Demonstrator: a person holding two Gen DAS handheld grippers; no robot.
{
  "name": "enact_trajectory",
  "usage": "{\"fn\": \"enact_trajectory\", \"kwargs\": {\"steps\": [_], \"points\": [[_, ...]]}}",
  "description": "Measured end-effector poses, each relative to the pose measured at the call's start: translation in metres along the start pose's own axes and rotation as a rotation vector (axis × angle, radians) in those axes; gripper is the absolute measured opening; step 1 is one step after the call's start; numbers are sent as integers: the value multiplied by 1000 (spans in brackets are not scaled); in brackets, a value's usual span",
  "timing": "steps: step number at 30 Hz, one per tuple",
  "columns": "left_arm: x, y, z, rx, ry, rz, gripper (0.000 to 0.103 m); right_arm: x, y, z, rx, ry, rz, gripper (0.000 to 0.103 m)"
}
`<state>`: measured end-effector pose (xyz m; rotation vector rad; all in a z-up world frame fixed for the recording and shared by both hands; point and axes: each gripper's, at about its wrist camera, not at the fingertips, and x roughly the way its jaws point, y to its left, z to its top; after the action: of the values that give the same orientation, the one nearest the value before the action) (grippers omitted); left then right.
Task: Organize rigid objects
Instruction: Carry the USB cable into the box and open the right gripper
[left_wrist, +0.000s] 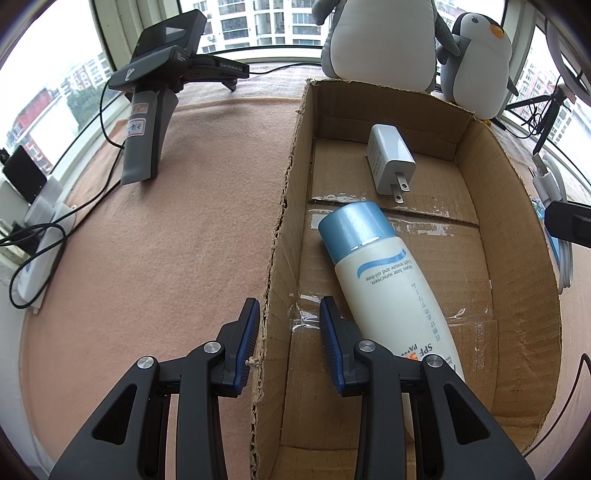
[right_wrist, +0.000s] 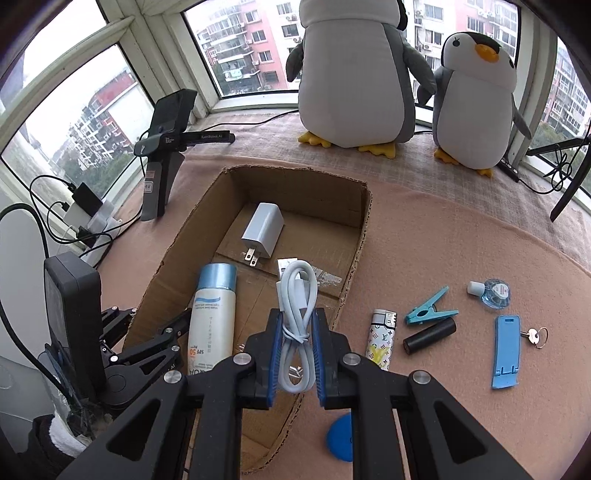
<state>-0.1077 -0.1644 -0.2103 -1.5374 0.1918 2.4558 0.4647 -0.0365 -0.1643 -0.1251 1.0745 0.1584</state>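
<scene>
Right gripper (right_wrist: 297, 354): jaws clamped on a coiled white cable (right_wrist: 298, 314), blue pads pressing both sides of the bundle. Cable is held over the near right part of the box (right_wrist: 364, 221), above its floor; whether it touches the floor cannot be told.

Left gripper (left_wrist: 288, 343): jaws apart, nothing between the pads except the box's left wall (left_wrist: 280, 229), which they straddle without visibly touching. One finger is outside the wall over the blanket (left_wrist: 166, 240), the other inside the box, just beside the bottle (left_wrist: 388, 284).

Box contents: bottle lying on its side along the floor, blue cap pointing to the far end, near the left wall. White charger (left_wrist: 391, 158) lies at the far end, prongs pointing toward the bottle's cap, apart from it.

On the blanket right of the box, right wrist view: lighter (right_wrist: 382, 339) just beside the box's right wall; black cylinder (right_wrist: 430, 335) next to it; teal clip (right_wrist: 428, 308) touching or just above the cylinder; small clear bottle (right_wrist: 493, 291) farther right; blue stand (right_wrist: 506, 350) with a key (right_wrist: 533, 336) beside it, toward the right edge. A blue disc (right_wrist: 340, 437) shows partly under the right gripper.

Far edge: two plush penguins (right_wrist: 354, 74) by the window. Far left corner: a spare gripper (right_wrist: 166, 147) standing on the blanket.
</scene>
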Motion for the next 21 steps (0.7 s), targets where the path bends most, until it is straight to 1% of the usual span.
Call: {"fn": "enact_trajectory", "kwargs": {"steps": [9, 15, 17, 18, 19, 21], "points": [[0, 1, 0, 3, 0, -3, 31, 18, 15, 0, -28, 31, 4, 14], [0, 1, 0, 6, 0, -4, 31, 20, 19, 0, -49, 27, -1, 15], [0, 1, 1, 6, 0, -5, 31, 18, 19, 1, -46, 18, 2, 31], [0, 1, 1, 7, -1, -5, 31, 17, 20, 2, -44, 8, 3, 50], [0, 1, 0, 7, 0, -5, 31, 14, 20, 2, -45, -7, 0, 62], [0, 1, 1, 7, -1, -6, 31, 11, 20, 3, -47, -21, -4, 63]]}}
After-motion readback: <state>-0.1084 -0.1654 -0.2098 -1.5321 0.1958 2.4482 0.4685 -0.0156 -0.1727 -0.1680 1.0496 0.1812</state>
